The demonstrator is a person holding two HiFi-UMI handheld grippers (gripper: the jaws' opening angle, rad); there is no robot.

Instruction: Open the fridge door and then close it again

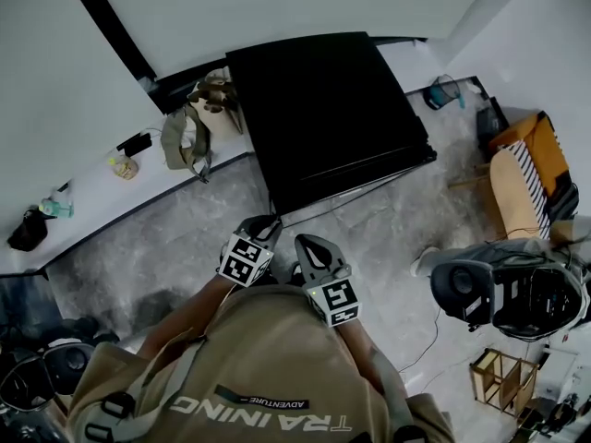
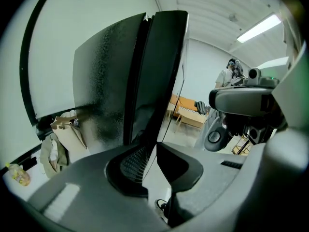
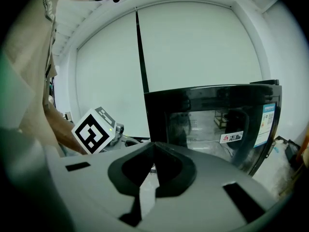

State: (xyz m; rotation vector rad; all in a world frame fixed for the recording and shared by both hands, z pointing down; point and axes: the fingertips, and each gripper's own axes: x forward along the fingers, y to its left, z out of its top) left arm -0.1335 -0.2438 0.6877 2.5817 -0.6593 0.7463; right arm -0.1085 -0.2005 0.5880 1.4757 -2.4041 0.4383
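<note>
A tall black fridge (image 1: 325, 109) stands just ahead of me, seen from above in the head view. Its glass door (image 3: 219, 129) with a small red-and-white sticker looks closed. The left gripper view shows the door's edge (image 2: 164, 71) against the speckled side wall (image 2: 104, 81). My left gripper (image 1: 266, 225) hovers short of the fridge's front left corner, its jaws (image 2: 155, 146) shut on nothing. Beside it, slightly lower, my right gripper (image 1: 310, 245) points at the door, also shut and empty (image 3: 153, 149). Neither touches the fridge.
A beige bag (image 1: 189, 137) hangs on the white ledge (image 1: 92, 187) left of the fridge. To the right are an office chair (image 1: 517, 293), an orange bench (image 1: 531, 169) and a wooden crate (image 1: 503, 377). A person (image 2: 231, 74) stands far off.
</note>
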